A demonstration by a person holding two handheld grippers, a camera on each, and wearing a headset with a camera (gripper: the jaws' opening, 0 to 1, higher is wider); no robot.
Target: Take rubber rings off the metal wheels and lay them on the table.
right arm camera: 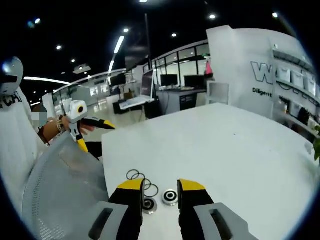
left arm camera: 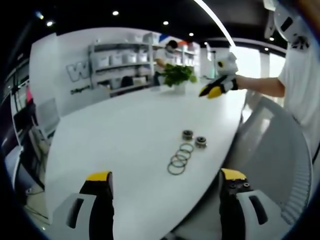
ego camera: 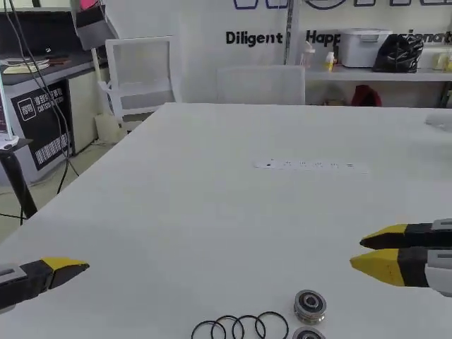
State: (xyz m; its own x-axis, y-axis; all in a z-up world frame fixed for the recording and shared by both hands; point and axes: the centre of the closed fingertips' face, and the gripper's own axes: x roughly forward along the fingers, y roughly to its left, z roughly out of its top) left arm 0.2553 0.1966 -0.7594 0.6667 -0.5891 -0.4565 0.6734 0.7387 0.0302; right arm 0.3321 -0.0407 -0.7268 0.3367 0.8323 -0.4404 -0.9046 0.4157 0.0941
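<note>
Several black rubber rings (ego camera: pixel 240 327) lie in an overlapping row on the white table (ego camera: pixel 212 212), near its front edge. Two metal wheels (ego camera: pixel 309 304) (ego camera: pixel 308 334) rest just right of them. My left gripper (ego camera: pixel 70 268) hovers at the lower left, well left of the rings, jaws wide apart and empty in its own view (left arm camera: pixel 165 175). There the rings (left arm camera: pixel 179 159) and wheels (left arm camera: pixel 194 138) lie ahead of it. My right gripper (ego camera: pixel 359 252) floats above and to the right of the wheels. It is open by a narrow gap (right arm camera: pixel 161 185), holding nothing, with a wheel (right arm camera: pixel 170 196) seen through the gap.
A grey mesh chair (right arm camera: pixel 65 185) stands at the near table edge. White chairs (ego camera: pixel 141 78) stand beyond the far side, before a shelf with boxes (ego camera: pixel 364 48). A potted plant (left arm camera: pixel 177 75) sits at one end of the table.
</note>
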